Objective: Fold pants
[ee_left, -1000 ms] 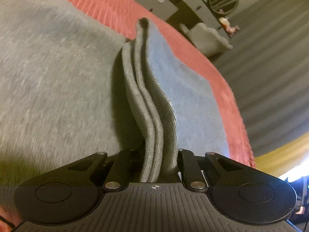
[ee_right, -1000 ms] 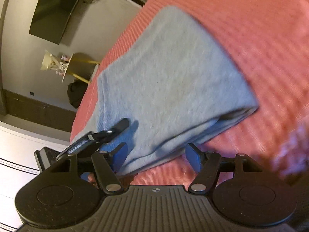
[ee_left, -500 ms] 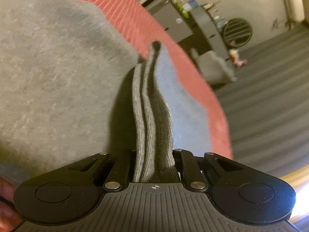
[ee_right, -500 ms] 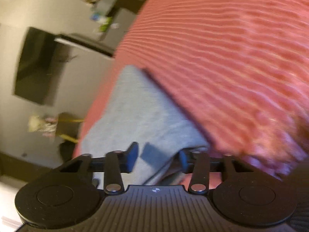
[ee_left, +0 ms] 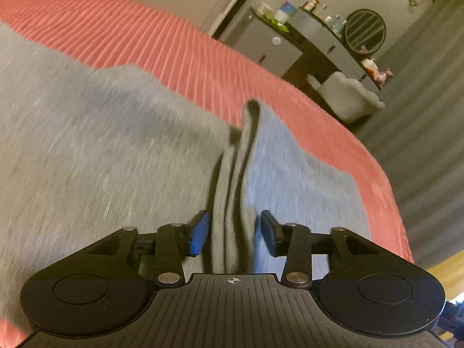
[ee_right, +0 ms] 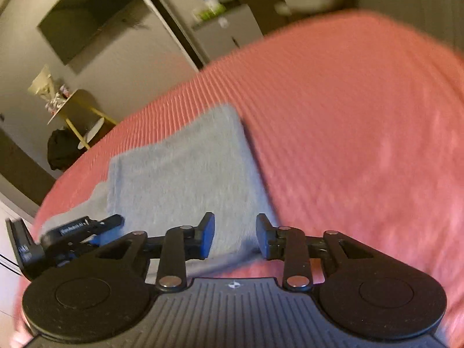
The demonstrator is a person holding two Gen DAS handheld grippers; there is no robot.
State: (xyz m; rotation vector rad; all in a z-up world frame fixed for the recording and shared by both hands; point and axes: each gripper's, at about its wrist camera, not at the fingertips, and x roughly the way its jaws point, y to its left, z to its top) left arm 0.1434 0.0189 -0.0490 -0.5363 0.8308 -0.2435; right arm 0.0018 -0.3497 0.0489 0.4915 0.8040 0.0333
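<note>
Left gripper stood with its jaws parted around the stacked cuff edges, having released the clamp it held half a second before; right gripper likewise hung open over the bundle's corner. Pants lay folded near the bed edge. I judged them soft, light and limp, best pinched through all layers at an edge.

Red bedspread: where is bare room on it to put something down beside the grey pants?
In the right wrist view, the red bedspread lies bare to the right of the folded grey pants and beyond them, up to the far edge. It is crowded at the near left, where the left gripper sits over the pants by the bed's edge.
</note>
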